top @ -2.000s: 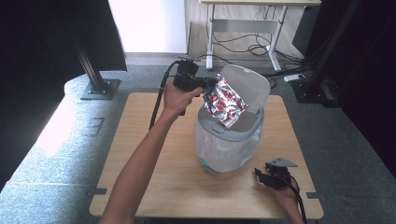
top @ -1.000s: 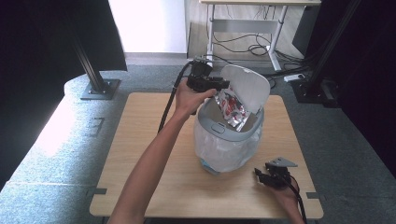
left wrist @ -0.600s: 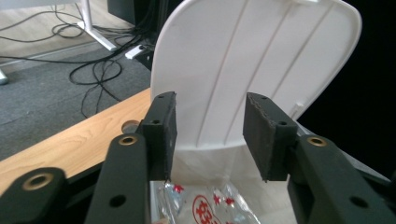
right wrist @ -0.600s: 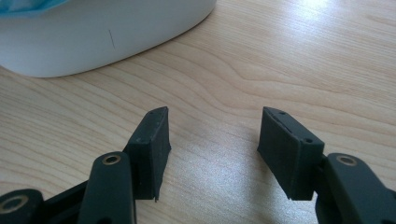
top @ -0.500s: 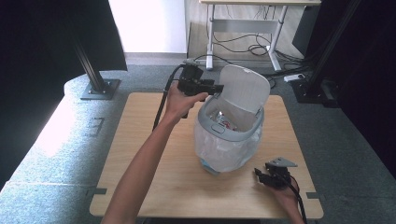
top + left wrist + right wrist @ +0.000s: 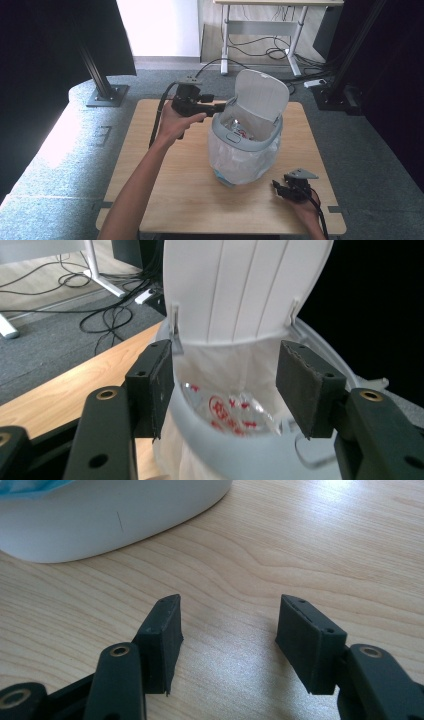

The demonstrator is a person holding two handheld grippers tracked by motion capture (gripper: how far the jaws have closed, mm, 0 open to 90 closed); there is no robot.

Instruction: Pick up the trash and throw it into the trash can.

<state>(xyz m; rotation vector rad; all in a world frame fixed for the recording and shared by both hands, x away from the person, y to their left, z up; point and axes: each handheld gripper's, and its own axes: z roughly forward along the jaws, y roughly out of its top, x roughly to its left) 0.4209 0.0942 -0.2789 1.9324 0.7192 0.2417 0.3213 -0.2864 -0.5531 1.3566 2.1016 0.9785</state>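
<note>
Left gripper view looks into the bin (image 6: 235, 450): crumpled clear wrapper with red print (image 6: 227, 412) lies in the white liner (image 6: 230, 367), under the raised lid (image 6: 240, 285). High view gives the layout. Left hand-held gripper (image 6: 220, 107) is level beside the bin rim, arm stretched forward; jaws have just been opening, now wide, nothing between them. Right hand-held gripper (image 6: 281, 189) rests low on the surface (image 6: 165, 195) near the bin base, jaws wide, empty.
</note>
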